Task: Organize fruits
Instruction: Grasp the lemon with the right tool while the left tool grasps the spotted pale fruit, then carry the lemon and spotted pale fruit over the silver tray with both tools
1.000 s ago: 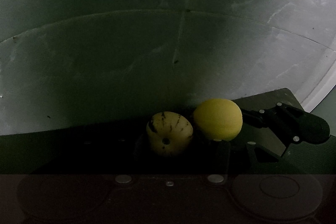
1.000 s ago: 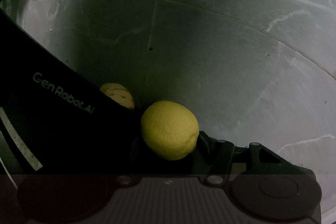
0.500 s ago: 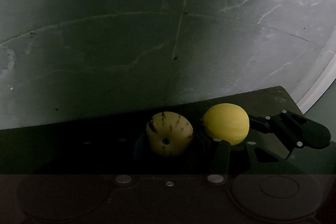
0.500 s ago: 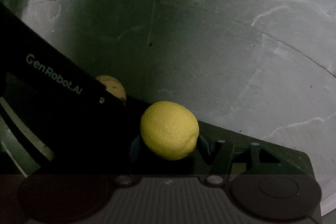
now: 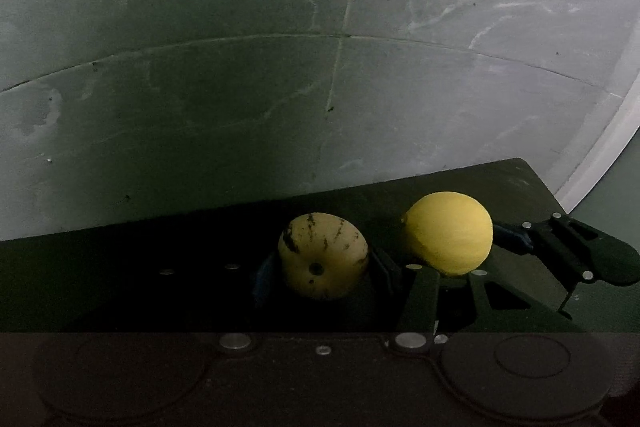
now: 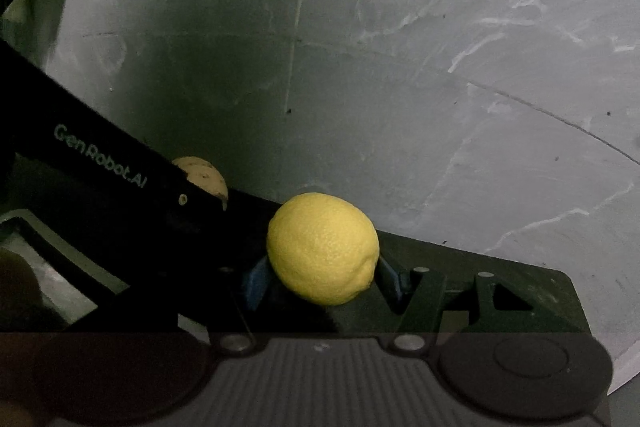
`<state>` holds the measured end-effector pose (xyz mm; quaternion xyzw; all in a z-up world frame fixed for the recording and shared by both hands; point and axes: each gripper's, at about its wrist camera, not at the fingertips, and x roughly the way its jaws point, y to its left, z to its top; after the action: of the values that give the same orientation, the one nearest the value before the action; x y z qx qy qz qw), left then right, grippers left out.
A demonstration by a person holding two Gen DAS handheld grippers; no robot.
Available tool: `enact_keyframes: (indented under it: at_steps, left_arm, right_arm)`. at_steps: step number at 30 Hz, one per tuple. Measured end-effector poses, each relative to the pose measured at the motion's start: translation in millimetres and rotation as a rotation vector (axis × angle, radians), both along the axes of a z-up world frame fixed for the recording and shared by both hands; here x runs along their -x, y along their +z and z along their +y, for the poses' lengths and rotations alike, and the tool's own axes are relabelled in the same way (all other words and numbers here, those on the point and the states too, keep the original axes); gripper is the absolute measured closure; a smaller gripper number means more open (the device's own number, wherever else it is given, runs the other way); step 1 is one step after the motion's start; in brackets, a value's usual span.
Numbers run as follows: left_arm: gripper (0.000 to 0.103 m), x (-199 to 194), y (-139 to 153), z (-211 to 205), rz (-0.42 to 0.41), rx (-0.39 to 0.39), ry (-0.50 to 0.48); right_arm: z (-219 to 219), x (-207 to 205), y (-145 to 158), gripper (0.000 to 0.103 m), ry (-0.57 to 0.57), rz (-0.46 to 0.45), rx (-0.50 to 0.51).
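The left hand-held gripper (image 5: 324, 267) pinched a pale streaked fruit (image 5: 323, 261) at lower centre of its view; the right hand-held gripper (image 6: 322, 281) pinched a lemon (image 6: 323, 247), likewise lower centre. Both hung above grey tiled floor (image 5: 200, 87). Carrying seemed under way; next, each fruit needs a destination, none visible.

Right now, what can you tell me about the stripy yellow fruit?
The stripy yellow fruit is round and pale yellow, with dark streaks and a small dark dot facing the camera. The left tongs squeeze it from both sides above the grey tiled floor. The lemon is close beside it; whether they touch is unclear.
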<state>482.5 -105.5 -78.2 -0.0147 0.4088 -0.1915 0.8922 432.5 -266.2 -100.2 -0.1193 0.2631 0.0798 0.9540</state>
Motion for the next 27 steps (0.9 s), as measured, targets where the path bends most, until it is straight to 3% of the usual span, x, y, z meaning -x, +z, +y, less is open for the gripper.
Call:
enact_keyframes:
  at_steps: [27]
  left_arm:
    - [0.051,45.4,1.8,18.5,0.009,0.004,-0.069]
  right_arm:
    - [20.9,70.3,8.1,0.042,-0.071,-0.005,-0.032]
